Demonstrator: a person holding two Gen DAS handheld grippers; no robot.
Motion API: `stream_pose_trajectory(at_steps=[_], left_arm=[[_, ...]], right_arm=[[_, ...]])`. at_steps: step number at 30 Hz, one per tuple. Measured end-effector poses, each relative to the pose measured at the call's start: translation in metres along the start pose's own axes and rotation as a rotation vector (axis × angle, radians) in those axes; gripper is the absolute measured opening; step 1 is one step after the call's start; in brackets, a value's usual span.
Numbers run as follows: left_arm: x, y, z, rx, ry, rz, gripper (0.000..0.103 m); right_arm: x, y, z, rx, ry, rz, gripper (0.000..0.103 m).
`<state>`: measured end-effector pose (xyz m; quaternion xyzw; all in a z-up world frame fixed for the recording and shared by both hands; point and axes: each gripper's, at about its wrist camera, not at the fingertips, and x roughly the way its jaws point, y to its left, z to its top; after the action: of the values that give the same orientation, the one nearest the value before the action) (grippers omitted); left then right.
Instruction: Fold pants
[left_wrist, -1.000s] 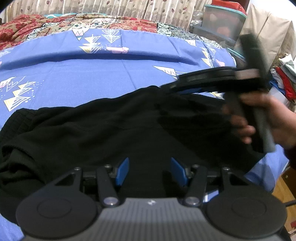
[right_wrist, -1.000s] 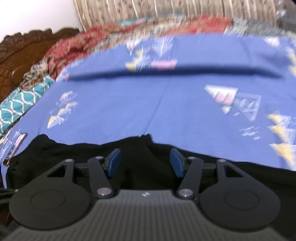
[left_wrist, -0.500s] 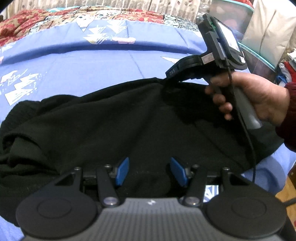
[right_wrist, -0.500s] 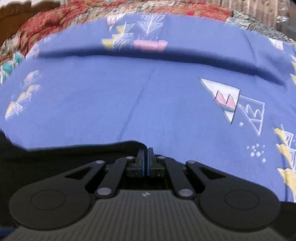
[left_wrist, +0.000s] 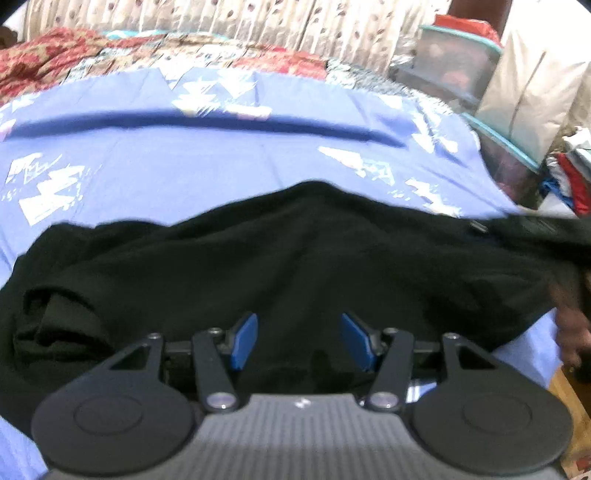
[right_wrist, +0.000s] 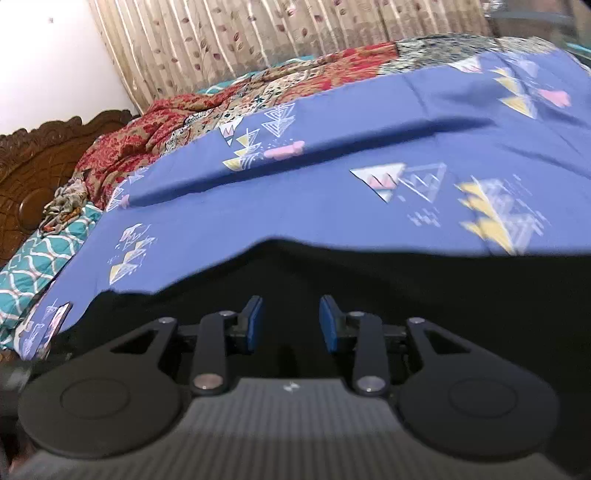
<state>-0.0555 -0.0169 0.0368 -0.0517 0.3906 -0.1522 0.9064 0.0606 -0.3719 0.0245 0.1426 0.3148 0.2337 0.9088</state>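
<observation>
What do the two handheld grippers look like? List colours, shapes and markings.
Both the left gripper and the right gripper match: matte black linkage arms with silver pivot screws, two large round black discs, and a grey ribbed body bearing a small white logo. Each finger carries a flat blue pad. No cable shows. The hand is too blurred to tell any sleeve.

Black pants (left_wrist: 295, 258), rumpled, spread flat across blue patterned bedsheet (left_wrist: 184, 166), left end bunched

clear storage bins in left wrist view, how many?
2: upper bin top right beside the curtain, lower teal-rimmed bin below it at the bed's edge. More may sit hidden behind the pale bag.
</observation>
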Motion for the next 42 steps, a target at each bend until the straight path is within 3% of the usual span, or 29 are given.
stream_pose_trajectory(at_steps=[4,7,9,11,17,21,25,29,34,39,40,42], left_arm=[[0.016,0.001,-0.013,0.015,0.075,0.058,0.05],[0.019,-0.006,-0.019,0.056,0.085,0.091,0.05],[0.013,-0.012,-0.018,0.068,0.086,0.101,0.051],[0.005,-0.015,-0.014,0.051,0.076,0.082,0.051],[-0.005,-0.04,0.001,0.071,0.025,-0.021,0.052],[0.016,-0.057,-0.001,0.1,0.097,-0.035,0.052],[0.036,-0.055,-0.006,0.067,0.175,-0.021,0.052],[0.039,-0.054,-0.005,0.045,0.184,-0.005,0.052],[0.044,-0.061,-0.004,0.055,0.193,0.022,0.054],[0.045,-0.066,-0.002,0.056,0.202,0.041,0.054],[0.045,-0.067,-0.001,0.053,0.202,0.042,0.054],[0.044,-0.067,0.0,0.046,0.202,0.041,0.054]], right_arm=[[-0.003,-0.013,-0.023,0.019,0.029,-0.047,0.037],[0.011,-0.037,-0.038,0.092,0.087,-0.129,0.024],[-0.001,-0.052,-0.034,0.206,0.039,-0.086,0.026],[-0.024,-0.06,-0.029,0.234,-0.061,-0.095,0.035],[-0.1,-0.123,-0.035,0.382,-0.288,-0.268,0.038],[-0.144,-0.175,-0.054,0.568,-0.396,-0.392,0.039],[-0.166,-0.215,-0.067,0.702,-0.463,-0.465,0.041],[-0.162,-0.239,-0.067,0.765,-0.482,-0.438,0.057],[-0.152,-0.263,-0.07,0.792,-0.486,-0.431,0.057],[-0.151,-0.276,-0.069,0.782,-0.557,-0.421,0.057],[-0.153,-0.28,-0.068,0.783,-0.564,-0.417,0.057],[-0.15,-0.284,-0.061,0.779,-0.547,-0.43,0.029]])
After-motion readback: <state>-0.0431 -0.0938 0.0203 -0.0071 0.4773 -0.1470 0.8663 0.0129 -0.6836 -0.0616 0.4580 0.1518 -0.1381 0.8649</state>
